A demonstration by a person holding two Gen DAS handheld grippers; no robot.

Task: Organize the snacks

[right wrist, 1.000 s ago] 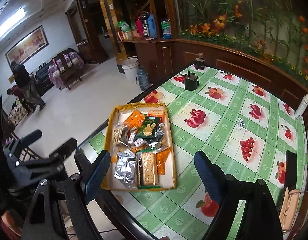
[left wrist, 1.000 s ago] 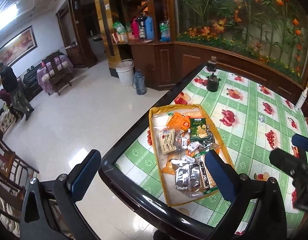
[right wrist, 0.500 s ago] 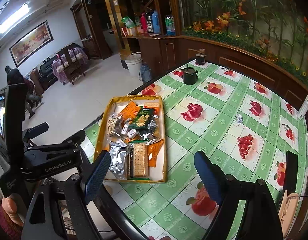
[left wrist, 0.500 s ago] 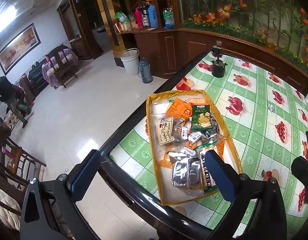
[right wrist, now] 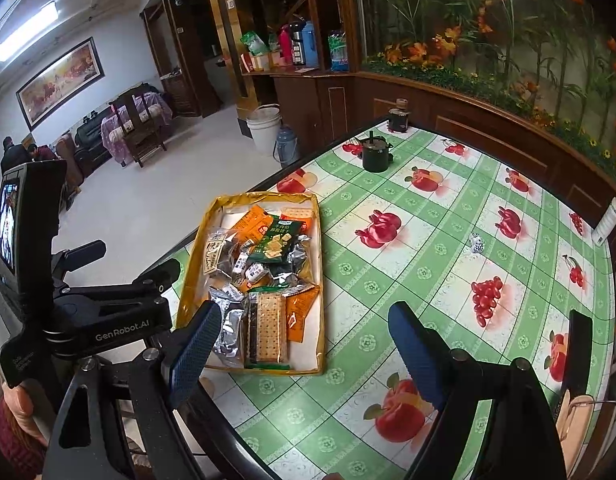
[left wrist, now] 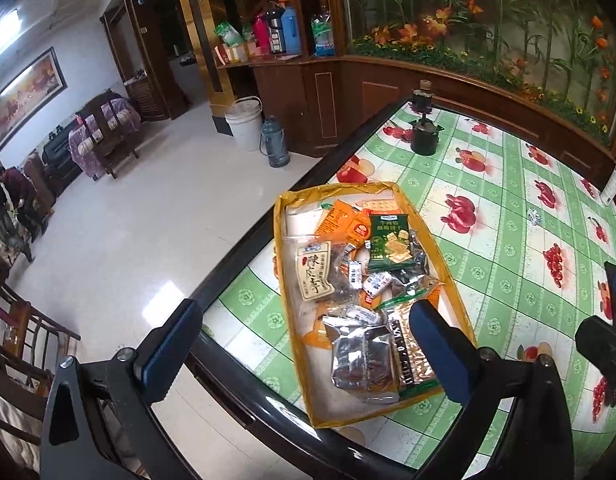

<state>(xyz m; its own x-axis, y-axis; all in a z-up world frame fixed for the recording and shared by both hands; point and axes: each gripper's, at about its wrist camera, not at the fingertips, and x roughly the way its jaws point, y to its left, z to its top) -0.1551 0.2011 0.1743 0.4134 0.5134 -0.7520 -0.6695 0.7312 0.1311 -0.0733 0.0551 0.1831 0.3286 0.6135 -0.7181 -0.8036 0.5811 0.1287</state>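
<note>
A yellow-rimmed tray [left wrist: 281, 248] [right wrist: 195, 260] sits by the table's near left edge, piled with snack packs. Among them are a green cracker bag [left wrist: 388, 242] [right wrist: 275, 240], orange packets [left wrist: 340, 220], a beige labelled pack [left wrist: 314, 276], a silver foil pack [left wrist: 364, 364] and a clear cracker sleeve [right wrist: 267, 326]. My left gripper [left wrist: 303, 340] hangs open above the tray's near end, touching nothing. My right gripper [right wrist: 305, 354] is open too, just right of the tray's near corner, with nothing between its fingers.
A black pot [left wrist: 426, 136] [right wrist: 374, 156] stands at the table's far end. A white bottle [right wrist: 608, 220] is at the right edge and a small wrapped sweet [right wrist: 476, 242] lies mid-table. The table's dark rim [left wrist: 243, 248] borders open floor on the left. People stand far left.
The left gripper has sunk a little toward the tray, which now sits squarer in its view. The right gripper has slid toward that view's right edge. Both stay open.
</note>
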